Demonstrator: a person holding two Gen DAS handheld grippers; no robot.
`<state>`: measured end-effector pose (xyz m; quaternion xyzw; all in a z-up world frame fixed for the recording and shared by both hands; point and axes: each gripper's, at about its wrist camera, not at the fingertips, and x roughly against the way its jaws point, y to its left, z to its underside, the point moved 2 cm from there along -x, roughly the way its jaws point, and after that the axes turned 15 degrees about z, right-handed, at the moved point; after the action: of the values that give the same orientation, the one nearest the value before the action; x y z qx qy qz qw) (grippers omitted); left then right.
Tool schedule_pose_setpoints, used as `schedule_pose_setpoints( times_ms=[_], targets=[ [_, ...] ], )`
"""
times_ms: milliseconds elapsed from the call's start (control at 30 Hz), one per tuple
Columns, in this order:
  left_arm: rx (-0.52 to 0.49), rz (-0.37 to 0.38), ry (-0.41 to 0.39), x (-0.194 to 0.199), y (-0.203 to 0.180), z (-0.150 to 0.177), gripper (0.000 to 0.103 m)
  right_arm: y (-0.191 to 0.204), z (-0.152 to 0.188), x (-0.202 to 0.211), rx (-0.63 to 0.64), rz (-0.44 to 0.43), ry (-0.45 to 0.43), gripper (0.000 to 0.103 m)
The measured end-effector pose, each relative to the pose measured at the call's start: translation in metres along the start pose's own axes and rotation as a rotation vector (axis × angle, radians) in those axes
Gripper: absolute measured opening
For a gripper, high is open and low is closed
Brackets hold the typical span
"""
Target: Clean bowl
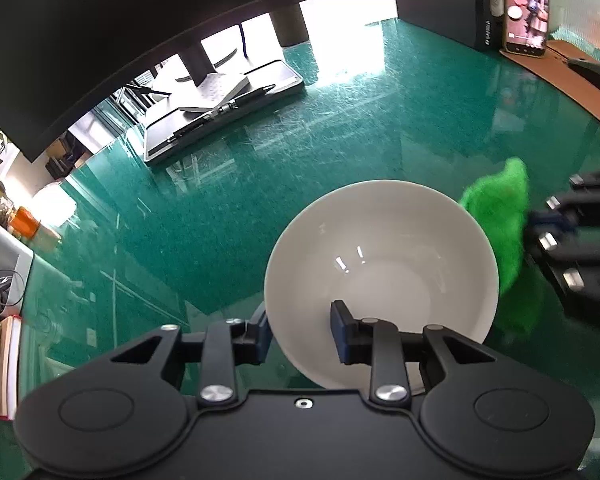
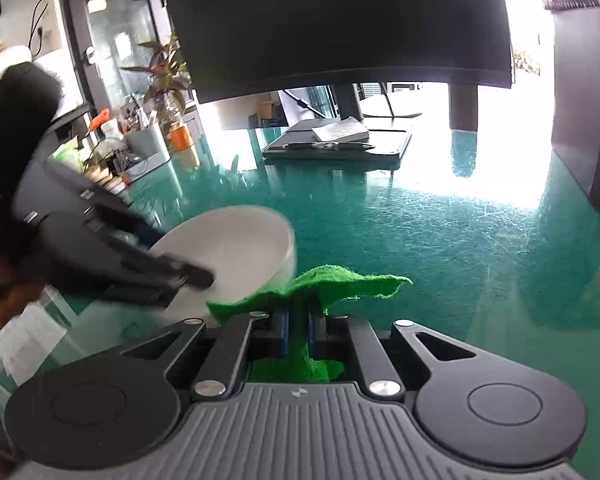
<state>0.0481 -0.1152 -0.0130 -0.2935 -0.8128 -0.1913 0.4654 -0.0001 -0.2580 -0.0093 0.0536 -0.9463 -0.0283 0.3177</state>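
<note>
A white bowl (image 1: 380, 264) sits over the green desk mat. My left gripper (image 1: 300, 330) is shut on its near rim, one finger inside the bowl and the other outside. The bowl's inside looks bare and glossy. A green cloth (image 1: 496, 216) hangs just beyond the bowl's right rim, pinched by my right gripper (image 1: 548, 220). In the right wrist view the cloth (image 2: 332, 280) fans out ahead of my right gripper (image 2: 298, 320), which is shut on it, and its left edge touches the bowl (image 2: 236, 240). My left gripper (image 2: 188, 276) reaches in from the left there.
A dark monitor (image 2: 340, 20) overhangs the desk's far side, with a tablet (image 1: 220, 120) carrying a notebook and pen below it. A phone (image 1: 526, 8) and a mouse (image 1: 596, 74) lie at the far right. Books (image 1: 0, 364), an orange cup (image 2: 180, 136) and plants crowd the left edge.
</note>
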Motion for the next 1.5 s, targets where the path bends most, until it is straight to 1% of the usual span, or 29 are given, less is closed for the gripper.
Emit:
schedule_pose_setpoints(
  times_ms=[67, 200, 267, 333, 433, 467, 500, 533, 567, 633, 667, 733, 833, 900, 1000, 1100, 1267, 1367, 1500],
  targets=[
    [-0.011, 0.004, 0.004, 0.002, 0.0, 0.002, 0.044, -0.001, 0.001, -0.001, -0.002, -0.01, 0.0, 0.009],
    [-0.056, -0.027, -0.006, 0.002, 0.007, -0.009, 0.048, 0.0, 0.002, 0.004, 0.001, -0.02, -0.007, 0.009],
    [-0.078, 0.0, 0.006, -0.002, 0.009, -0.016, 0.054, -0.001, 0.004, 0.007, -0.006, -0.03, -0.007, 0.01],
    [-0.108, 0.028, 0.02, -0.008, 0.009, -0.022, 0.056, -0.001, 0.005, 0.012, -0.007, -0.035, -0.007, 0.01],
    [-0.163, 0.065, 0.014, -0.015, 0.004, -0.03, 0.062, -0.002, 0.009, 0.018, -0.012, -0.042, -0.002, 0.01],
    [-0.171, 0.078, 0.011, -0.016, 0.002, -0.032, 0.06, -0.002, 0.009, 0.017, -0.012, -0.043, 0.001, 0.01],
    [-0.175, 0.091, 0.009, -0.017, 0.001, -0.033, 0.056, -0.003, 0.01, 0.017, -0.012, -0.044, 0.003, 0.01],
    [-0.169, 0.096, 0.006, -0.018, 0.001, -0.034, 0.041, -0.003, 0.01, 0.016, -0.011, -0.044, 0.005, 0.01],
    [-0.155, 0.091, 0.002, -0.018, 0.001, -0.034, 0.037, -0.002, 0.01, 0.015, -0.009, -0.042, 0.006, 0.011],
    [-0.101, 0.081, -0.016, -0.015, 0.007, -0.032, 0.023, -0.004, 0.01, 0.013, -0.013, -0.029, 0.008, 0.011],
    [-0.069, 0.076, -0.028, -0.013, 0.011, -0.03, 0.018, -0.005, 0.009, 0.012, -0.019, -0.03, 0.011, 0.011],
    [-0.002, 0.064, -0.043, -0.01, 0.018, -0.024, 0.015, -0.008, 0.009, 0.009, -0.035, -0.042, 0.019, 0.011],
    [0.026, 0.028, -0.053, -0.004, 0.017, -0.012, 0.016, -0.005, 0.009, 0.008, -0.028, -0.041, 0.015, 0.011],
    [0.03, 0.032, -0.053, -0.001, 0.014, -0.008, 0.016, -0.002, 0.008, 0.008, -0.023, -0.043, 0.012, 0.01],
    [0.026, 0.028, -0.049, 0.0, 0.013, -0.008, 0.016, 0.006, 0.009, 0.01, 0.015, -0.012, 0.001, 0.01],
    [0.008, 0.014, -0.043, -0.001, 0.01, -0.01, 0.016, 0.013, 0.011, 0.014, 0.039, -0.017, -0.006, 0.01],
    [-0.017, -0.008, -0.039, -0.003, 0.005, -0.01, 0.019, 0.036, 0.013, 0.032, 0.106, -0.088, -0.041, 0.011],
    [-0.024, -0.005, -0.039, -0.003, 0.003, -0.009, 0.019, 0.042, 0.012, 0.034, 0.111, -0.141, -0.033, 0.011],
    [-0.033, -0.006, -0.04, -0.003, 0.001, -0.008, 0.019, 0.038, 0.011, 0.029, 0.095, -0.151, -0.016, 0.009]
  ],
)
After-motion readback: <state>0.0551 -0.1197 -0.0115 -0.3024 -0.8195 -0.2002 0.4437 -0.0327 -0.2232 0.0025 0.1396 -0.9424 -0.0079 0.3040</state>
